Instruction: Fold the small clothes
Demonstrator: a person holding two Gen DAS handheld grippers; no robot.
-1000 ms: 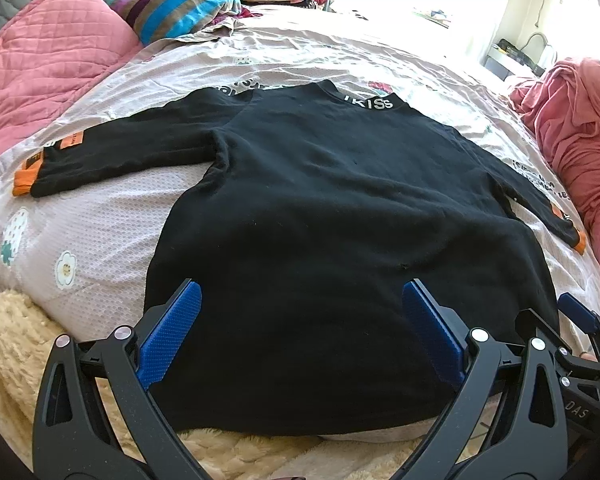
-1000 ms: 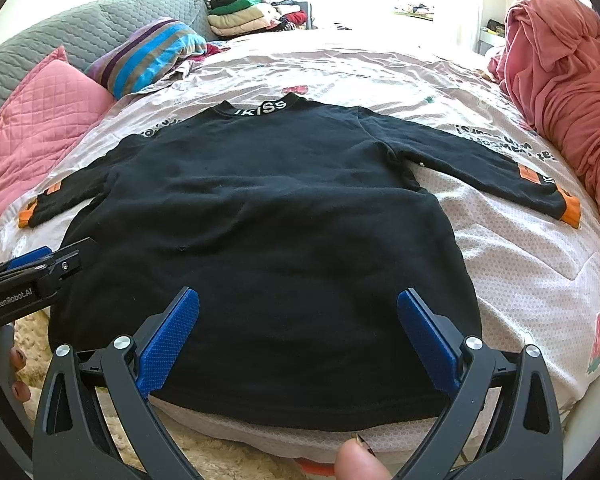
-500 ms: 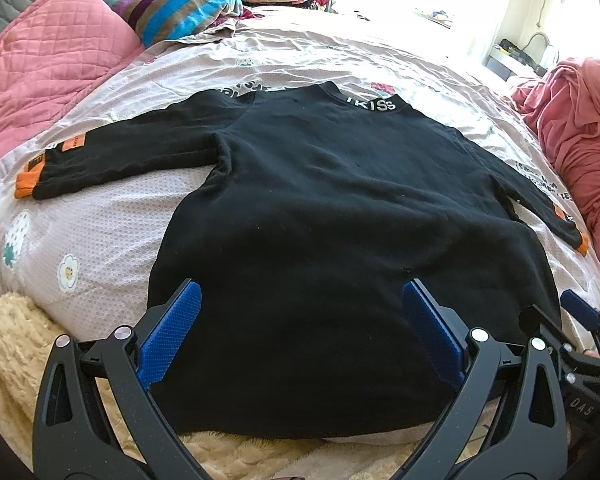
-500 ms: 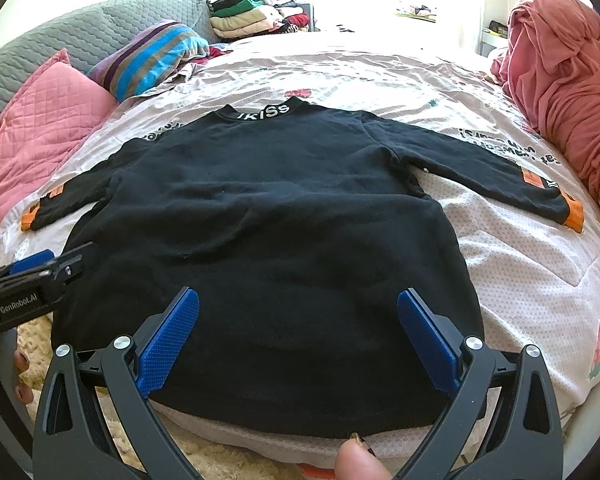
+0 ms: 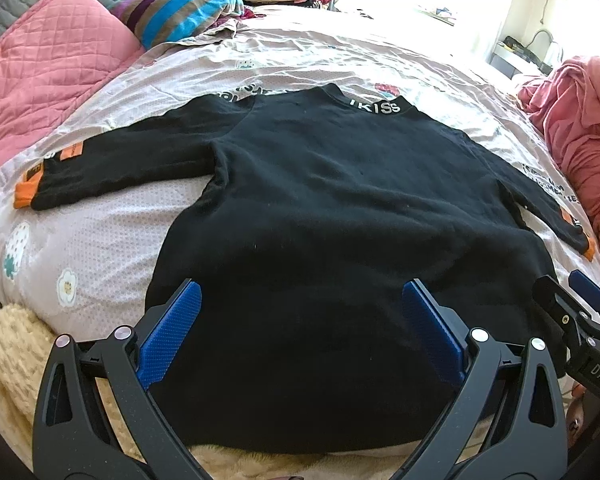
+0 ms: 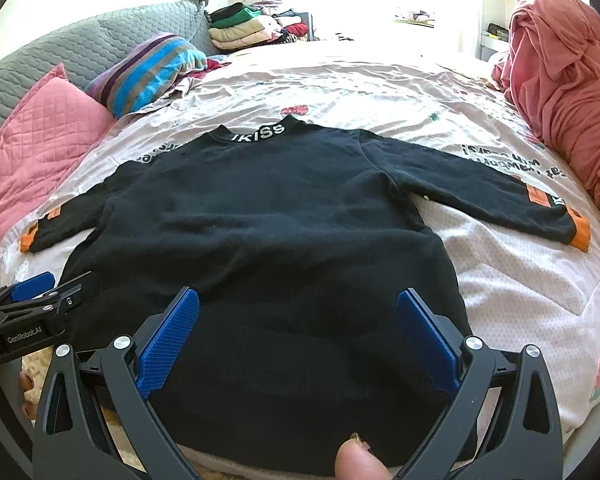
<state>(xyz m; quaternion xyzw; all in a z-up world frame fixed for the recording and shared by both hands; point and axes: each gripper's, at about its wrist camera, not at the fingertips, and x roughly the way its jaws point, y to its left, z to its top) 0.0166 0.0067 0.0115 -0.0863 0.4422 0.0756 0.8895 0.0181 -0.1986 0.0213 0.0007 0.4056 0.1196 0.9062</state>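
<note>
Black sweatshirt: lay flat on the bed, back up, both sleeves spread, hem toward the near edge; judged soft, thick, limp, light, likely to sag if lifted by one point; best holds judged the hem corners or orange cuffs. Left gripper: blue pads spread wide, empty, over the hem. Right gripper: likewise spread, holding nothing.

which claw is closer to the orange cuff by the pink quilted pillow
Left. The left claw hangs over the sweater's hem on that cuff's side; the right claw sits further toward the other sleeve.
</note>
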